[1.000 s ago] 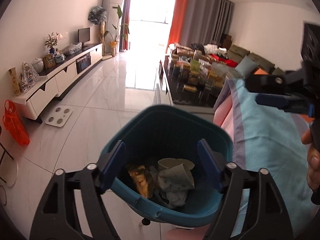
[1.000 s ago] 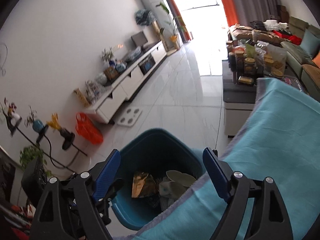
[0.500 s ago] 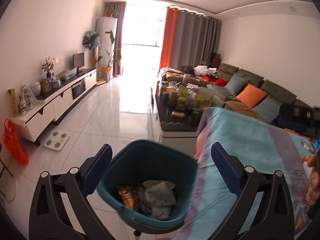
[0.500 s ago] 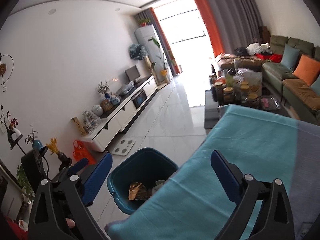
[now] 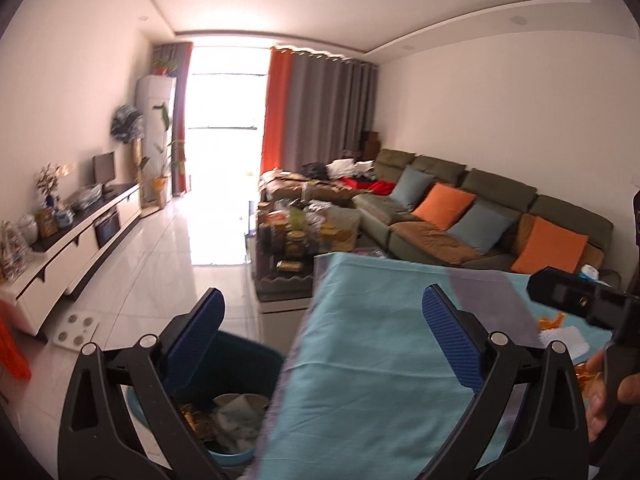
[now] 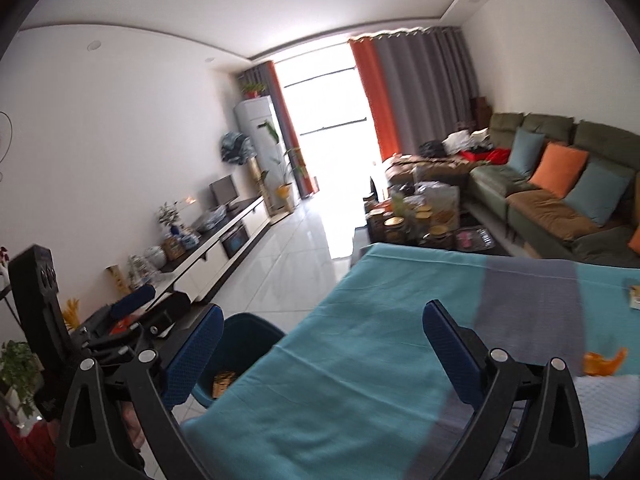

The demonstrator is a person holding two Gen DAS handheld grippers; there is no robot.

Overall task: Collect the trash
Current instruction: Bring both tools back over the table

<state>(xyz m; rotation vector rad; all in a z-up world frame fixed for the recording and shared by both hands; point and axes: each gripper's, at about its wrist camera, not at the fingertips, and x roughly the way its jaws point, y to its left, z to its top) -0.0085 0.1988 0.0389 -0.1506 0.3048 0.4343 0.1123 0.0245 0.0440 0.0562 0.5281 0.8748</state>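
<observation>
A teal trash bin [image 5: 240, 364] stands on the floor by the table's left edge, holding crumpled paper [image 5: 238, 408] and a gold wrapper [image 6: 224, 380]. My left gripper [image 5: 320, 332] is open and empty, raised above the bin and the teal tablecloth [image 5: 380, 340]. My right gripper [image 6: 320, 344] is likewise open with nothing between its fingers, over the cloth. Orange peel scraps [image 6: 604, 362] and a white cloth [image 6: 608, 400] lie on the table at the right. In the left wrist view the peel [image 5: 552, 322] shows beside the other handset [image 5: 572, 300].
A low coffee table [image 5: 296, 248] crowded with jars sits beyond the table. A green sofa [image 5: 472, 216] with orange and blue cushions lines the right wall. A white TV cabinet [image 5: 68, 252] runs along the left, with a scale [image 5: 76, 330] and orange basket on the tiled floor.
Both grippers have risen and drawn back from the bin toward the right, over the table. Their jaws have spread wider. The bin has slid to the lower left of both views.
</observation>
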